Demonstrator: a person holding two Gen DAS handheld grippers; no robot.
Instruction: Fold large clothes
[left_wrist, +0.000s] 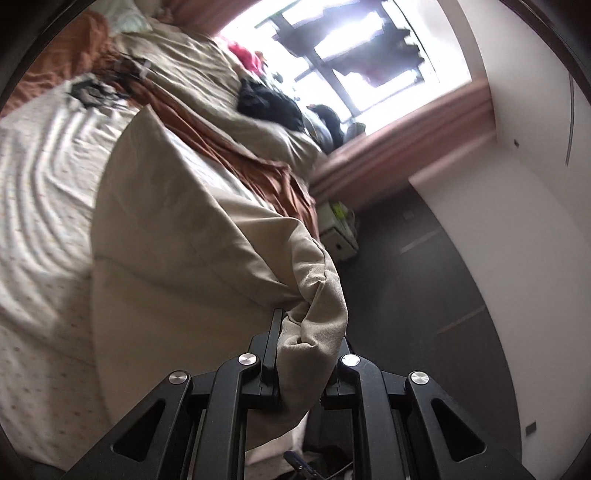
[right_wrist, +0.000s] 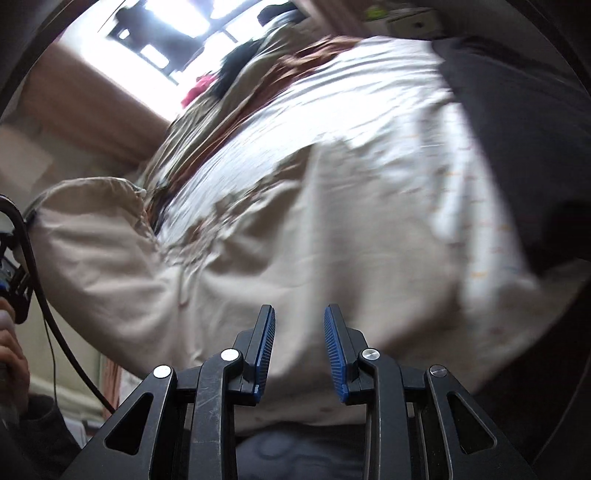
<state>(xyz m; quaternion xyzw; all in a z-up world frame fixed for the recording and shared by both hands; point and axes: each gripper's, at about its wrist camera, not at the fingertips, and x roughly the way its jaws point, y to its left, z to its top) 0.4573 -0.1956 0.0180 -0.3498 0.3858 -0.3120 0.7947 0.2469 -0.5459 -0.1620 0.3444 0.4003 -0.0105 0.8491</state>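
The left gripper (left_wrist: 306, 332) pinches the large beige cotton garment (left_wrist: 192, 229); right gripper (right_wrist: 299, 347) (jaws spread, empty) should take the opposite corner.

a bright window (left_wrist: 347, 55) with dark bars fills the top of the left wrist view, overexposed, with dark shapes hanging against it. a pinkish-brown curtain (left_wrist: 406, 136) runs below it. a white wall (left_wrist: 517, 184) curves down the right side, meeting a dark grey floor (left_wrist: 413, 280). a bed (left_wrist: 44, 192) with a pale patterned sheet covers the left. a small white cabinet (left_wrist: 340, 229) stands by the curtain.
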